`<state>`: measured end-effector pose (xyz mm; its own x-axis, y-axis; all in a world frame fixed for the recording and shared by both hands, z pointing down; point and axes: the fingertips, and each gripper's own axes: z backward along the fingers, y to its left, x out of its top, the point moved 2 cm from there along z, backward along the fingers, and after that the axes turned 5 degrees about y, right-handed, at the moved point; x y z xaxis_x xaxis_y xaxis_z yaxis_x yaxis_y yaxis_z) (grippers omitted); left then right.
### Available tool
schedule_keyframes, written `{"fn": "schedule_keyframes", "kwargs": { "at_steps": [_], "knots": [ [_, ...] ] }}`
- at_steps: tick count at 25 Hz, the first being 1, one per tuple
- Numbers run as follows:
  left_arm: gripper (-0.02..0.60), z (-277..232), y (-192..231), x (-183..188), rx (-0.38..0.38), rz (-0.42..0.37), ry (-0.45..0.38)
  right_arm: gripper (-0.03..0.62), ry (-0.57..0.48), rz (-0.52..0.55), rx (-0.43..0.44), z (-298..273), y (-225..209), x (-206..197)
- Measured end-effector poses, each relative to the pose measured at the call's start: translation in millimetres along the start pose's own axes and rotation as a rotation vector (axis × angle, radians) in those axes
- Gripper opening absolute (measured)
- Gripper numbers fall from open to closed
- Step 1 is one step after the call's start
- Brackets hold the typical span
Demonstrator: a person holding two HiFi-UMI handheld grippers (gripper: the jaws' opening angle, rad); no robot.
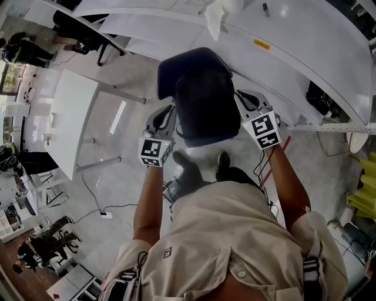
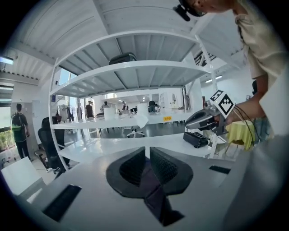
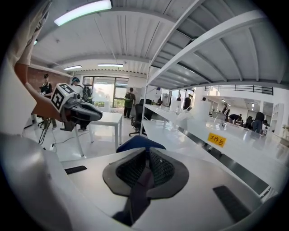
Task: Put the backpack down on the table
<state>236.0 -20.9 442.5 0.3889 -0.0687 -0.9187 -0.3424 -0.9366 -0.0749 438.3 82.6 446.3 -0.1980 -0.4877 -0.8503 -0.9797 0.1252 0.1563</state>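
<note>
You're carrying the backpack [image 1: 200, 97], left gripper [image 1: 167, 120] and right gripper [image 1: 244, 106] clenched on, seemingly, its straps [image 2: 156, 198]; lower it onto the table [image 1: 299, 50].

White table [image 1: 317, 41] stands on grey floor [image 1: 117, 147]
A white cloth [image 1: 218, 16] lies on it; a power strip [image 1: 106, 215] on the floor.
</note>
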Motion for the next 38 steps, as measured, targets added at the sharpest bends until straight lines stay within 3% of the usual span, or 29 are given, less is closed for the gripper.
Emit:
{"fn": "schedule_keyframes", "kwargs": {
  "at_steps": [10, 11, 12, 13, 23, 26, 30, 34, 38],
  "knots": [
    [0.04, -76, 40, -84, 0.009, 0.097, 0.089, 0.03, 0.093, -0.073, 0.036, -77, -18, -62],
    [0.04, -82, 44, -93, 0.01, 0.109, 0.099, 0.045, 0.106, -0.086, 0.041, -87, -20, -70],
    [0.04, -87, 47, -103, 0.01, 0.119, 0.109, 0.125, 0.121, -0.103, 0.049, -96, -20, -77],
    [0.04, -92, 50, -111, 0.008, 0.127, 0.117, 0.16, 0.137, -0.118, 0.059, -105, -19, -84],
    [0.184, -147, 75, -192, 0.029, 0.24, 0.177, 0.215, 0.191, -0.229, 0.099, -176, -20, -150],
    [0.218, -160, 81, -212, 0.024, 0.239, 0.194, 0.222, 0.195, -0.269, 0.093, -191, -25, -168],
    [0.241, -175, 77, -227, -0.021, 0.272, 0.18, 0.241, 0.206, -0.329, 0.09, -207, -31, -189],
    [0.293, -190, 76, -237, -0.076, 0.38, 0.152, 0.267, 0.221, -0.369, 0.09, -229, -33, -206],
    [0.288, -204, 71, -245, -0.079, 0.416, 0.138, 0.267, 0.199, -0.427, 0.083, -246, -34, -215]
  ]
}}
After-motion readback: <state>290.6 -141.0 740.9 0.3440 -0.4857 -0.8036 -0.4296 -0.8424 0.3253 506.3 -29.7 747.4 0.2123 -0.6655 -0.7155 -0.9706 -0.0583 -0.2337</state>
